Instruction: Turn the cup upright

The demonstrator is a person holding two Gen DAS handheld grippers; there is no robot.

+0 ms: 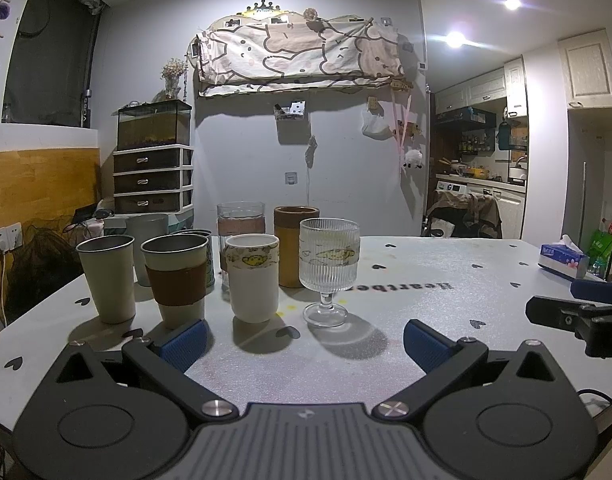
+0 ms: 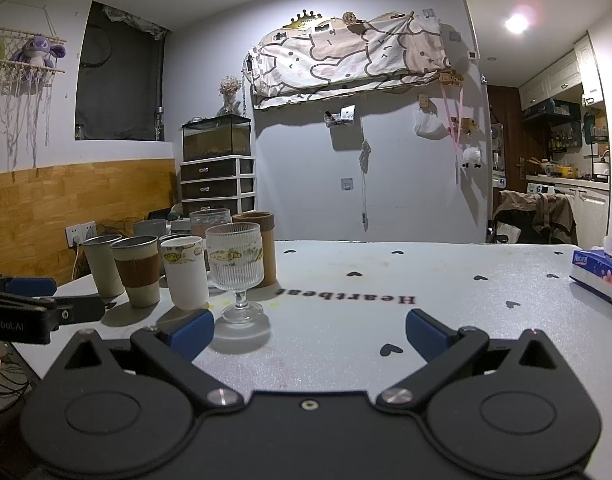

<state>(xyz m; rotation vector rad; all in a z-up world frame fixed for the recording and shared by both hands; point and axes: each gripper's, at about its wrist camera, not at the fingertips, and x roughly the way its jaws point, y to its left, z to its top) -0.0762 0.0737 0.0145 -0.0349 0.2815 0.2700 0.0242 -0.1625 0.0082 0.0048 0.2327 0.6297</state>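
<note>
The tabletop point(image 1: 425, 280) is pale grey, sprinkled with small black hearts and the printed word "Heartbeat", under ceiling spotlights in a dim room with a grey wall; against that wall stand a drawer unit point(image 1: 153, 179) with a glass tank point(image 1: 154, 126) on top, and a patterned cloth point(image 1: 298, 54) hangs higher up; a kitchen point(image 1: 481, 160) opens beyond to the right. The left hand-held gripper point(image 1: 304, 338) hovers low with its blue pads spread wide and nothing between them; the right hand-held gripper point(image 2: 309, 334) is likewise spread and empty. Just ahead of the left hand-held gripper stands the ribbed stemmed glass cup point(image 1: 329, 270), upright on its foot; to its left sit a white cup point(image 1: 252, 278), a cup with a brown sleeve point(image 1: 178, 280) and a plain steel cup point(image 1: 108, 278), with a clear glass point(image 1: 240, 224) and a tall brown cylinder point(image 1: 292, 246) behind them; a tissue box point(image 2: 597, 274) lies far right of the right hand-held gripper.
</note>
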